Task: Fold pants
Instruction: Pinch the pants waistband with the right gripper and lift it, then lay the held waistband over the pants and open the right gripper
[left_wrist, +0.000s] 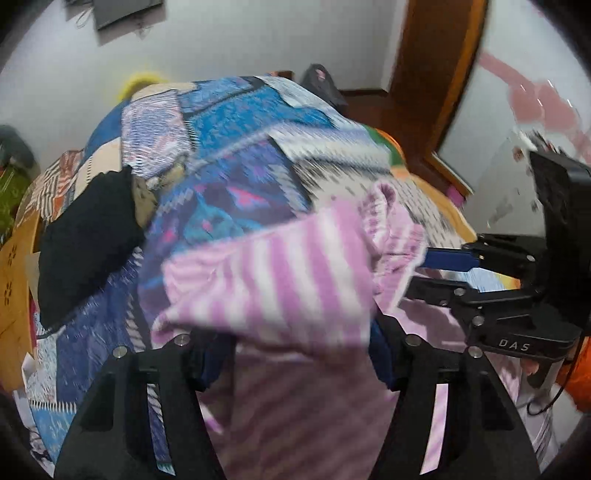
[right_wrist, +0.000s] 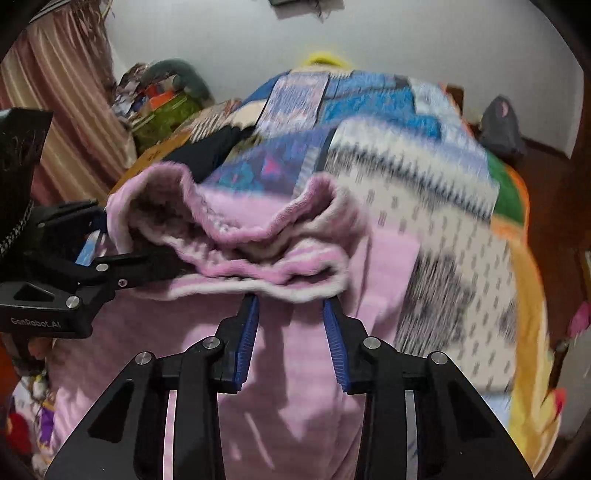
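The pink and white striped fleece pants (left_wrist: 280, 273) hang bunched over the patchwork bed, blurred by motion. In the left wrist view they drape over my left gripper (left_wrist: 295, 332) and hide its fingertips. My right gripper (left_wrist: 421, 273) reaches in from the right and pinches the cloth's edge between its blue-padded fingers. The right wrist view shows the gathered waistband of the pants (right_wrist: 258, 236) lying across my right gripper (right_wrist: 291, 302), with pink cloth between the blue pads (right_wrist: 247, 332). At the left, my left gripper (right_wrist: 122, 240) clamps the same bunch.
A blue patchwork quilt (left_wrist: 240, 147) covers the bed, with a black garment (left_wrist: 85, 251) lying on its left part. A wooden door frame (left_wrist: 436, 92) and a dark bag (left_wrist: 321, 85) stand beyond the bed. A striped curtain (right_wrist: 66, 92) and piled clutter (right_wrist: 162, 107) are at the left.
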